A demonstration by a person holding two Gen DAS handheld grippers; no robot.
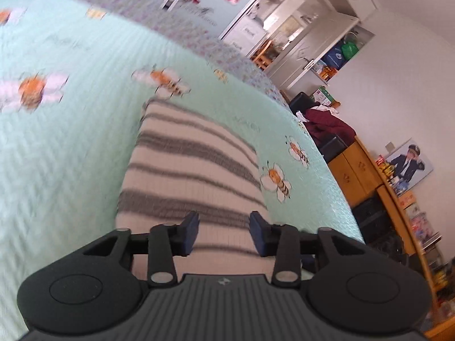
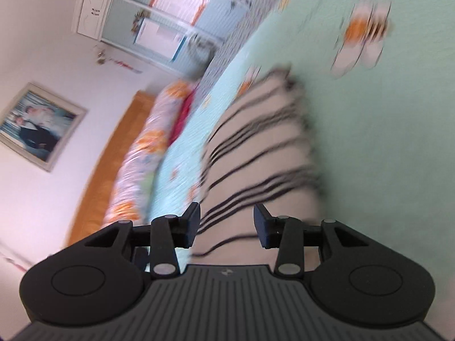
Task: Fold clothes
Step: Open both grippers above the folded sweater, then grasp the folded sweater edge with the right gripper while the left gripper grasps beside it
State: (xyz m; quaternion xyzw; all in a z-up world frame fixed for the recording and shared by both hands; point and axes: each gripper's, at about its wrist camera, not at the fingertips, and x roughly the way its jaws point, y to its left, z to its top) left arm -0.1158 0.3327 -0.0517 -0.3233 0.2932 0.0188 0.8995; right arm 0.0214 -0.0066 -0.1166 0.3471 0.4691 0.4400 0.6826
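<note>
A cream garment with grey stripes [image 1: 187, 167] lies folded into a long strip on the mint bedspread with bee prints [image 1: 71, 147]. My left gripper [image 1: 224, 231] hovers above its near end, jaws open, nothing between the pads. In the right wrist view the same striped garment [image 2: 261, 153] stretches away, blurred. My right gripper [image 2: 227, 224] also hangs over it with open jaws and nothing held.
A wooden dresser [image 1: 366, 170] with dark red clothes [image 1: 327, 122] piled beside it stands off the bed's right side. White cabinets [image 1: 298, 37] line the far wall. A floral quilt roll [image 2: 148, 153] and wooden headboard [image 2: 108, 164] lie along the bed's left edge.
</note>
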